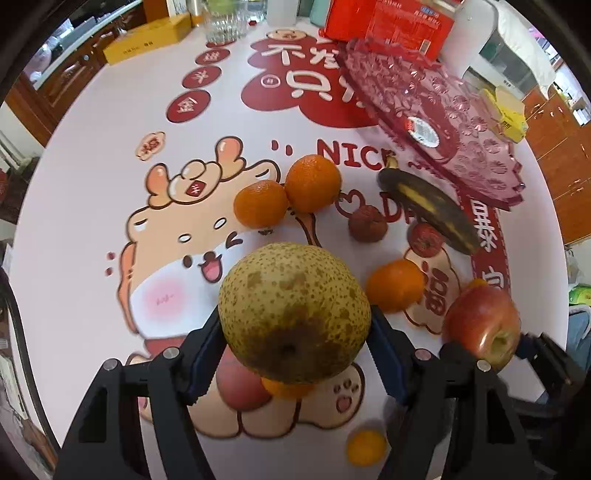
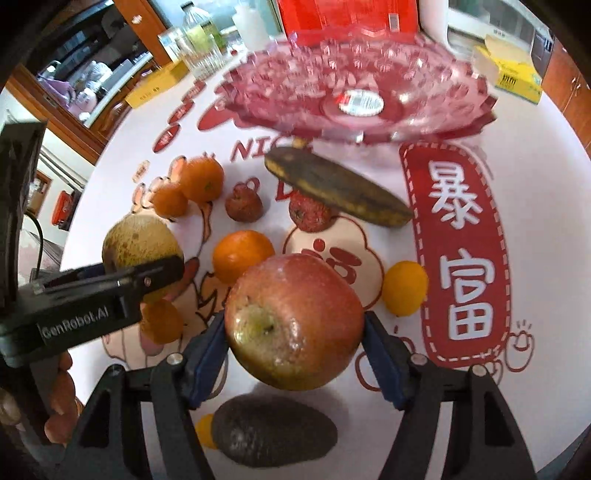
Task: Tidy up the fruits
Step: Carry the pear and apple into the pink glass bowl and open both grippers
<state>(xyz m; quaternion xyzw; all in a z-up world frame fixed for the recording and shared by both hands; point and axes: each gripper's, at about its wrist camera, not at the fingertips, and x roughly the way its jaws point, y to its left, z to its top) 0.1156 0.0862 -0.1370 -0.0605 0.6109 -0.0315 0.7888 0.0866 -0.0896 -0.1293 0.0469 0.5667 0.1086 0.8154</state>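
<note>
My left gripper (image 1: pixel 295 322) is shut on a speckled brown-green pear (image 1: pixel 291 295), which hangs above the printed tablecloth. My right gripper (image 2: pixel 294 325) is shut on a red apple (image 2: pixel 295 306), also off the table. The right wrist view shows the pear (image 2: pixel 136 240) at the left in the other gripper's black fingers (image 2: pixel 147 277). A pink glass fruit plate (image 1: pixel 461 122) stands at the back. On the cloth lie a blackened banana (image 2: pixel 340 192), three oranges (image 1: pixel 312 182) (image 1: pixel 260 203) (image 1: pixel 395 284), two red wrinkled fruits (image 2: pixel 243 203), a lemon (image 2: pixel 404 288) and an avocado (image 2: pixel 273 432).
Behind the plate stand a red box (image 1: pixel 388 18), a ribbed glass (image 1: pixel 225 22), a long yellow box (image 1: pixel 147 40) and a small yellow carton (image 2: pixel 509 70). A reddish fruit (image 1: pixel 236 384) and an orange (image 1: pixel 284 389) lie under the pear. Wooden cabinets surround the round table.
</note>
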